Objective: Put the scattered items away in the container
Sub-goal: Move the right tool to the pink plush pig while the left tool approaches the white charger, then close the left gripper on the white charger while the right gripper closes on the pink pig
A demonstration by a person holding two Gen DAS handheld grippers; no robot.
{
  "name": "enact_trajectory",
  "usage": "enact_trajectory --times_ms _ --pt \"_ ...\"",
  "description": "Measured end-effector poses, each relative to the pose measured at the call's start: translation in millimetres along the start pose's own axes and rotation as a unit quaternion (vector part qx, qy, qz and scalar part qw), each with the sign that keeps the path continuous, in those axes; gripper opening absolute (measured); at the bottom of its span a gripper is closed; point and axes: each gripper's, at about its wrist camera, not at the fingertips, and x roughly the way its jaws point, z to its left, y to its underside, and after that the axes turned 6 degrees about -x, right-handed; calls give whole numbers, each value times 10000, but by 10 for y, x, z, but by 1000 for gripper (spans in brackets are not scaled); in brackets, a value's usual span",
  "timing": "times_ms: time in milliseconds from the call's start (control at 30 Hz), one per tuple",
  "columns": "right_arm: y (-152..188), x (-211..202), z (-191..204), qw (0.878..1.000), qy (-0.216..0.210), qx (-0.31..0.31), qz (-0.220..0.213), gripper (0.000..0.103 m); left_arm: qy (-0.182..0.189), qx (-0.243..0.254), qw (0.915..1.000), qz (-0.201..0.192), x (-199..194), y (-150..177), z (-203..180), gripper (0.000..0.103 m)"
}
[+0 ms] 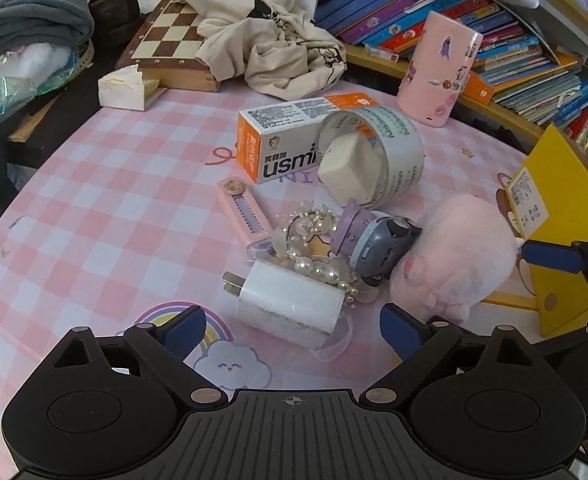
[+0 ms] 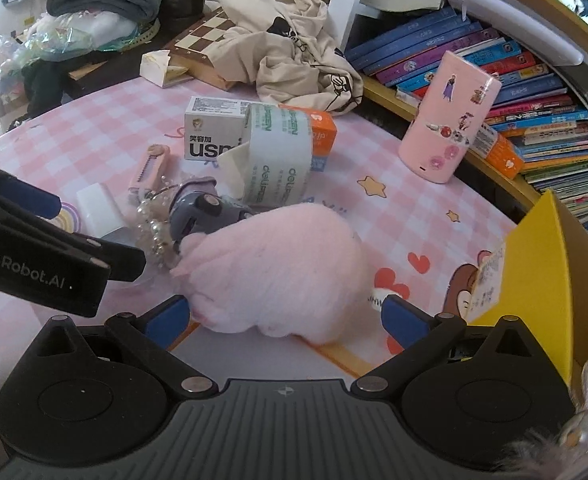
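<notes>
A heap of small items lies on the pink checked mat. My left gripper (image 1: pixel 294 330) is open, its blue pads on either side of a white charger plug (image 1: pixel 290 304) without touching it. Behind the plug lie a pearl bracelet (image 1: pixel 317 264) and a purple-grey toy (image 1: pixel 373 240). My right gripper (image 2: pixel 286 320) is open around the near end of a pink plush (image 2: pixel 286 268), with the pads not pressing on it. The yellow box (image 2: pixel 533 264) stands at the right, just beyond the right gripper.
Further back are a white and orange carton (image 1: pixel 278 148), a tape roll (image 1: pixel 389 152) with a beige block in it, a pink comb-like tool (image 1: pixel 242 212) and a pink sticker-covered cylinder (image 1: pixel 439 72). Behind them are a chessboard (image 1: pixel 166 40), beige cloth and a bookshelf (image 2: pixel 533 92).
</notes>
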Motion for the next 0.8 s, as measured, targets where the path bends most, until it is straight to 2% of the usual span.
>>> enact_trajectory --times_ms 267,533,800 --pt "-39 177 -67 9995 -321 57 24 103 -219 -40 9997 -36 68 -25 -14 88" --pt "-55 224 -50 9993 -333 -128 -74 103 -362 -48 9993 -45 104 -33 -5 82" --pt "-51 222 -62 9993 -349 -86 -32 103 -407 44 9990 -197 99 -63 -32 82"
